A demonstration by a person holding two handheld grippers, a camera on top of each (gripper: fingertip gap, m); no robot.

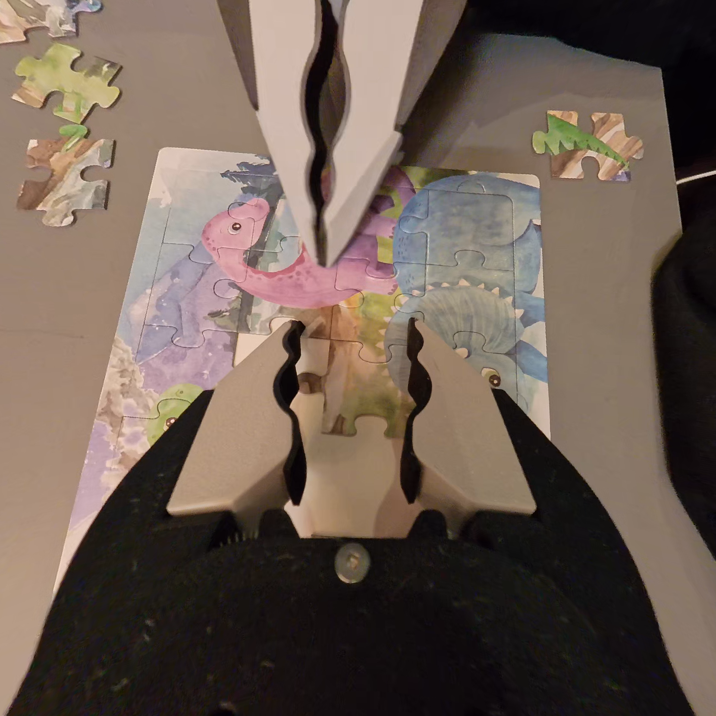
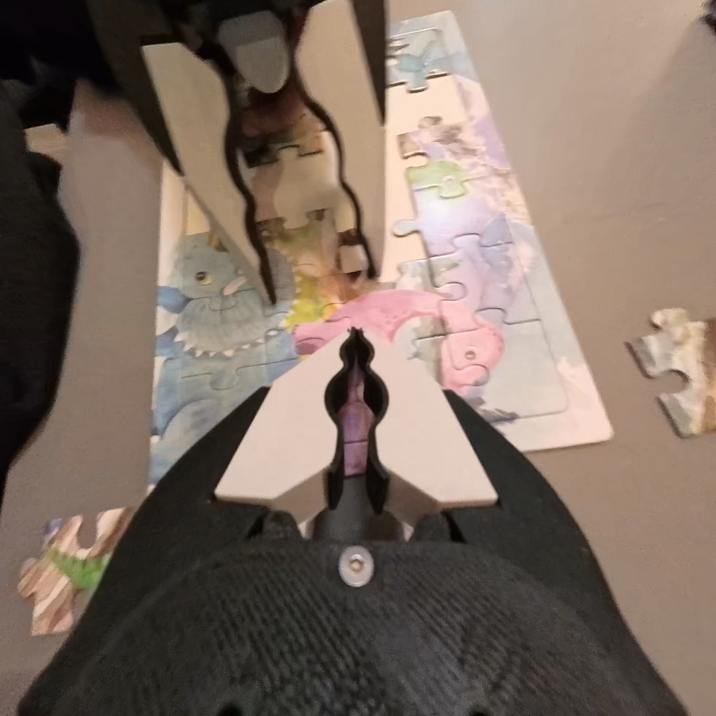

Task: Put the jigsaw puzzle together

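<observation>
A partly built dinosaur jigsaw lies in a white puzzle tray (image 1: 248, 350), which also shows in the right wrist view (image 2: 581, 432). My left gripper (image 1: 354, 323) is open and empty. Its fingers straddle a brown and green piece (image 1: 350, 387) near bare white slots in the tray. From the right wrist view, the left gripper (image 2: 320, 288) enters from the top. My right gripper (image 2: 355, 331) is shut with nothing in it. Its tip (image 1: 323, 259) rests on or just above the pink dinosaur (image 1: 294, 283) in the middle of the puzzle.
Loose pieces lie on the grey table: a green one (image 1: 67, 83), a brown-grey one (image 1: 66, 180) and a pale one (image 1: 38, 19) at the left, and a leaf-patterned one (image 1: 589, 145) at the right. Dark cloth (image 1: 689, 310) lies past the table's right edge.
</observation>
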